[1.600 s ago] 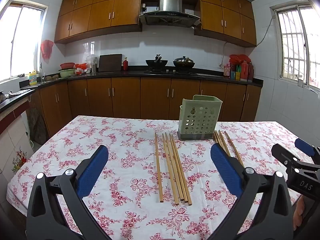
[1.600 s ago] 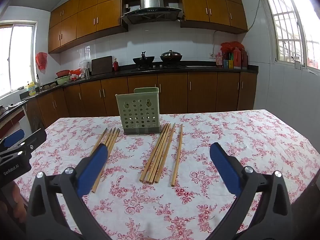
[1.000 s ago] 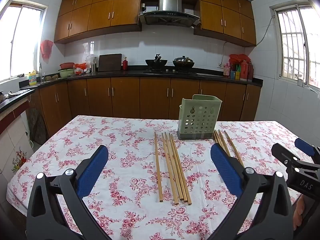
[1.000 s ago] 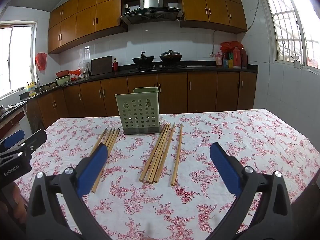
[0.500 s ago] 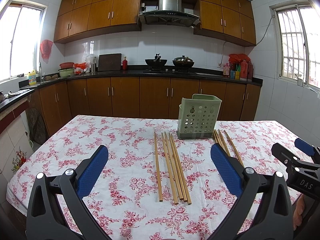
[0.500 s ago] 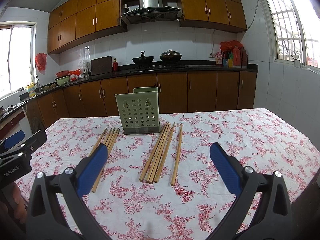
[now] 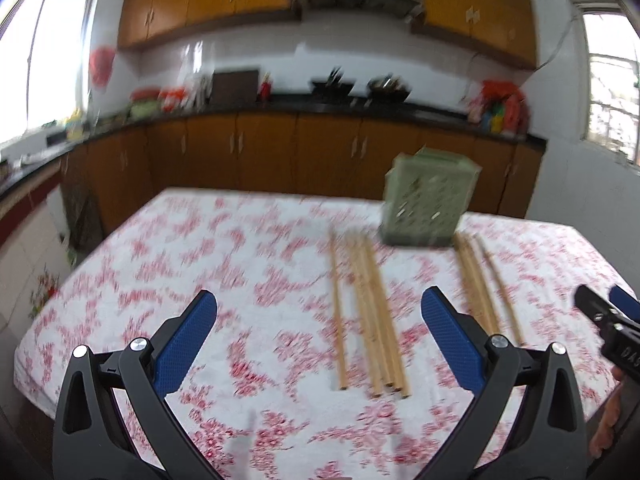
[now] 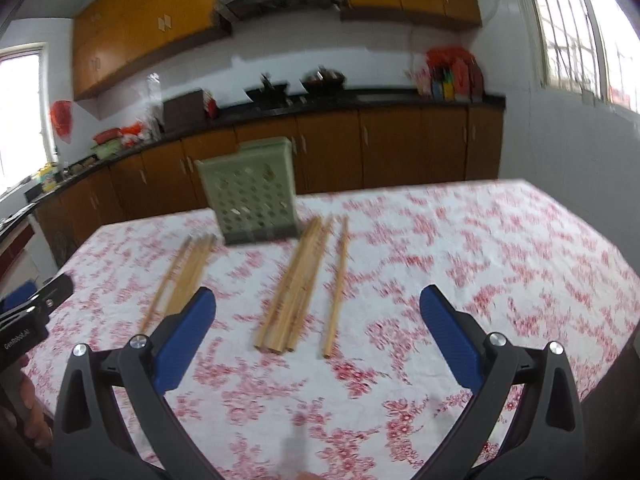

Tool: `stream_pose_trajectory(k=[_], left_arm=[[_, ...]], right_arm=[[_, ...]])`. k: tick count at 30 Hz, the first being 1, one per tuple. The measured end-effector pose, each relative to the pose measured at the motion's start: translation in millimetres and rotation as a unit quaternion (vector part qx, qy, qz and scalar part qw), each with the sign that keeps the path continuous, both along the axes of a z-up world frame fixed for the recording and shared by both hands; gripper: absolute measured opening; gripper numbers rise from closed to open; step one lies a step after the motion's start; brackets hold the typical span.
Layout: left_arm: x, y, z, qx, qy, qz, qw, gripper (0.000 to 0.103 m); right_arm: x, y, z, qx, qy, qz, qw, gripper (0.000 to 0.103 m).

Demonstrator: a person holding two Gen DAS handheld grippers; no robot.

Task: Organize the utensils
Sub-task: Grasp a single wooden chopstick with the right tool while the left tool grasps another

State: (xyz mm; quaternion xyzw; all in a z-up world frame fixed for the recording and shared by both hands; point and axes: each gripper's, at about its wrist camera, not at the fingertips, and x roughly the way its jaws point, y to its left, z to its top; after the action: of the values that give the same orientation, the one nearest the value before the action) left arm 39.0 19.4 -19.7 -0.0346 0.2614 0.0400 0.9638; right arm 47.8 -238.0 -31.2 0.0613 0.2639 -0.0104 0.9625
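Wooden chopsticks lie in two groups on the flowered tablecloth: a larger bundle point(image 7: 368, 312) point(image 8: 298, 280) with one stick set apart, and a smaller bundle point(image 7: 478, 288) point(image 8: 184, 276). A green perforated utensil holder point(image 7: 428, 200) point(image 8: 252, 192) stands upright behind them. My left gripper point(image 7: 316, 340) hovers open above the table, short of the larger bundle. My right gripper point(image 8: 316, 336) is open too, over the near ends of the larger bundle. Neither holds anything. Both views are motion-blurred.
The table point(image 7: 200, 260) fills the foreground, its edges near on all sides. Behind it run brown kitchen cabinets point(image 7: 260, 148) with a black counter, pots and bottles. Each view shows the other gripper at its side edge, with a hand below it.
Both cameras have tipped downward and moved toward the chopsticks, blurring the views. The chopsticks and holder have not moved. Both grippers stay open.
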Motion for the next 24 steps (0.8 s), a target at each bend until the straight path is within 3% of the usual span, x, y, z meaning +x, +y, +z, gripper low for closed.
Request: stream_pose_trajectory(k=[3, 5, 10, 14, 19, 21, 24], left_arm=[[21.5, 19.9, -17.4, -0.032, 0.067, 0.017, 0.9971, 0.101], [28.6, 27.0, -23.6, -0.049, 0.091, 0.020, 0.9945, 0.101], [41.2, 37.3, -37.6, -0.061, 0.124, 0.019, 0.9902, 0.101], [51.6, 37.1, -44.7, -0.063, 0.138, 0.006, 0.9883, 0.099], [66.6, 34.7, -51.6, -0.060, 0.155, -0.005, 0.9860, 0.076], [72.2, 33.9, -54.6, -0.058, 0.161, -0.010, 0.9852, 0.072], [80.1, 29.7, -58.6, -0.055, 0.168, -0.019, 0.9840, 0.064]], right_arm=[[24.3, -15.0, -12.5, 0.010, 0.054, -0.022, 0.998, 0.099], [42.4, -24.8, -22.4, 0.023, 0.088, -0.031, 0.995, 0.094], [81.8, -41.1, -49.0, 0.071, 0.158, -0.017, 0.985, 0.054], [104.6, -30.8, -61.2, 0.054, 0.181, -0.005, 0.982, 0.039], [125.8, -17.1, -77.4, 0.029, 0.208, 0.001, 0.978, 0.020], [127.1, -15.7, -78.4, 0.010, 0.201, 0.000, 0.979, 0.011], [123.9, -23.7, -78.6, 0.013, 0.191, -0.006, 0.981, 0.008]])
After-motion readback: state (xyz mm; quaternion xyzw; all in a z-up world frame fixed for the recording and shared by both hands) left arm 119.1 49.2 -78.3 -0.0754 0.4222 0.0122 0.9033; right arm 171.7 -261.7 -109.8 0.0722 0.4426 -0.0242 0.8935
